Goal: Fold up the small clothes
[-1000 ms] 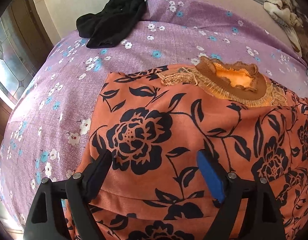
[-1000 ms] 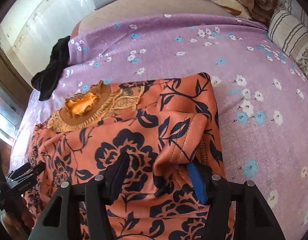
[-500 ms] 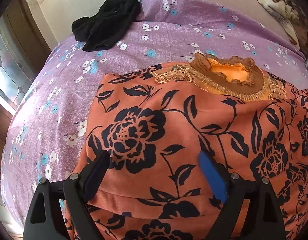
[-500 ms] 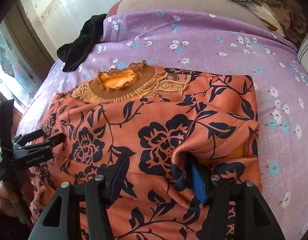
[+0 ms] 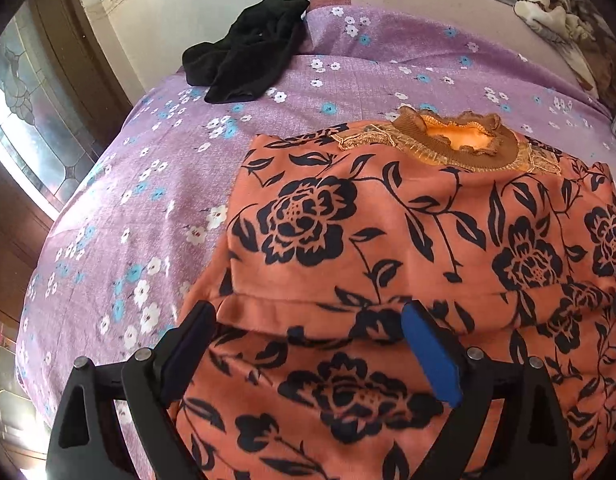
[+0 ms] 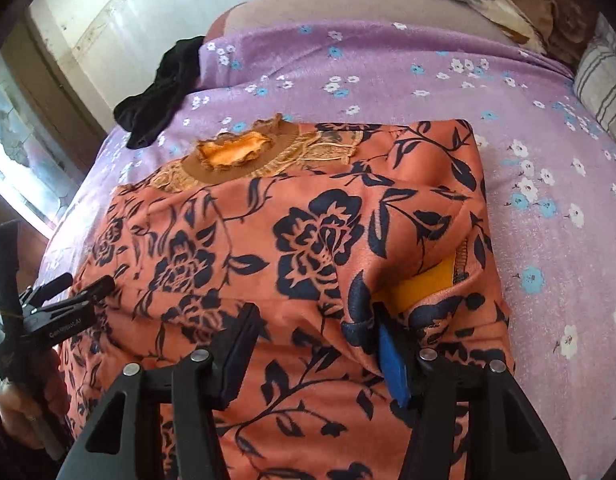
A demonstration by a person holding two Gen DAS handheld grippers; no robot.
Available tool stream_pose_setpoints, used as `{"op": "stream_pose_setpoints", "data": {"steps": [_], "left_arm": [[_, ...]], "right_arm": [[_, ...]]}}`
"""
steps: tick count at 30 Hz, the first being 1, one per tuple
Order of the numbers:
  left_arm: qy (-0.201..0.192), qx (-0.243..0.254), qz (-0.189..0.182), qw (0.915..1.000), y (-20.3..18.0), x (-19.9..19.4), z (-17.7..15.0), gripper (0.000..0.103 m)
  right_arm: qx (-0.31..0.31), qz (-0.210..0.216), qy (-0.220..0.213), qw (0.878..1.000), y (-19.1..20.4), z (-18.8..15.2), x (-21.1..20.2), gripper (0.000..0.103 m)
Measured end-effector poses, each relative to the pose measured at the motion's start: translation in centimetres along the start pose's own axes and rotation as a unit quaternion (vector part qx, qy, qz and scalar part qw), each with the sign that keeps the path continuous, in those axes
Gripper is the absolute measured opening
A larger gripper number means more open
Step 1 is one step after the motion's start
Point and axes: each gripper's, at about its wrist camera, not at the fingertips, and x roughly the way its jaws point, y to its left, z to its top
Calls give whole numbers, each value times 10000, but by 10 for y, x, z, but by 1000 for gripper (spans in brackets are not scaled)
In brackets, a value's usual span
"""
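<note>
The orange floral top (image 5: 408,240) has been drawn nearer; left claw (image 5: 308,344) and right claw (image 6: 312,344) are spread, nothing pinched; folding is judged unfinished.

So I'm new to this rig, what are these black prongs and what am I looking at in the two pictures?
Each picture comes from a camera on a handheld two-finger gripper, looking along its fingers. The left gripper and the right gripper both stand open over an orange floral top, gripping nothing. The top lies partly folded on a purple flowered bedspread, collar away from you. In the right view, the left gripper shows at the garment's left edge. A black garment lies near the far corner.
</note>
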Motion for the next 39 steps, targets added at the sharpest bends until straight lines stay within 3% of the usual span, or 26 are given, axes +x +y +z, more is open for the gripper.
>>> {"op": "stream_pose_setpoints", "data": {"steps": [3,6,11,15,17,20,27,32,36,39], "left_arm": [[59,-73,19,10000,3,-11,-28,94],[151,-89,-23,9998,6,-15,-54,94],[-24,82,44,10000,9,-25,-78,94],[-195,-55,67,9998,16,-33,-80,94],[-165,-118,41,9998,17,-29,-80,94],[-116,-112,46,9999,15,-22,-82,94],[-106,-123,-4,9999,8,-16,-71,94],[-4,-224,-133,9997,8,-12,-66,94],[1,-213,-144,9997,5,-10,-65,94],[-10,-206,-134,9997,5,-9,-65,94]], "right_arm": [[-130,169,87,9997,14,-19,-3,56],[-266,232,202,9992,27,-45,-3,44],[-228,280,-89,9993,30,-70,-20,44],[330,654,-605,9955,8,-64,-45,44],[515,656,-583,9948,-2,-58,-47,44],[859,294,-747,9931,-19,-50,-52,44],[1561,724,-833,9816,-56,-25,-44,47],[2316,1052,-747,9642,-90,-12,-30,52],[2812,2106,-283,9358,-110,-2,-6,54],[3009,2459,-528,9199,-121,7,-8,54]]}}
